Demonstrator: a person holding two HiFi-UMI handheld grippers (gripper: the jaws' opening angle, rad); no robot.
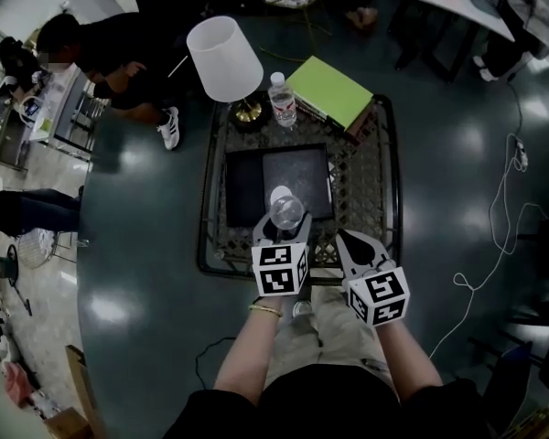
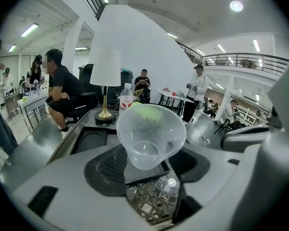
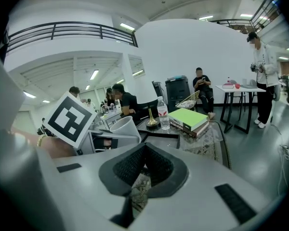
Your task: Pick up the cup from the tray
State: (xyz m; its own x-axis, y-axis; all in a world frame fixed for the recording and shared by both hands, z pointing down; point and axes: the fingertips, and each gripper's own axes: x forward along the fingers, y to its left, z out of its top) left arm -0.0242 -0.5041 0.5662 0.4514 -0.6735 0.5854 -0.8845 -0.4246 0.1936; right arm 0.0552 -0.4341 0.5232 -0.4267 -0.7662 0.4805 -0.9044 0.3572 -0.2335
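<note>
A clear plastic cup hangs just above the near edge of the black tray, with my left gripper shut on its lower part. In the left gripper view the cup tilts its mouth toward the camera, its base pinched between the dark pads of the left gripper. My right gripper hovers beside it over the table's front edge, shut with nothing in it. In the right gripper view the pads of the right gripper meet, and the cup shows to the left.
The tray lies on a low wicker-and-glass table. Behind the tray stand a white-shaded lamp, a water bottle and a stack of books with a green cover. A person crouches at the far left. A white cable trails on the floor at right.
</note>
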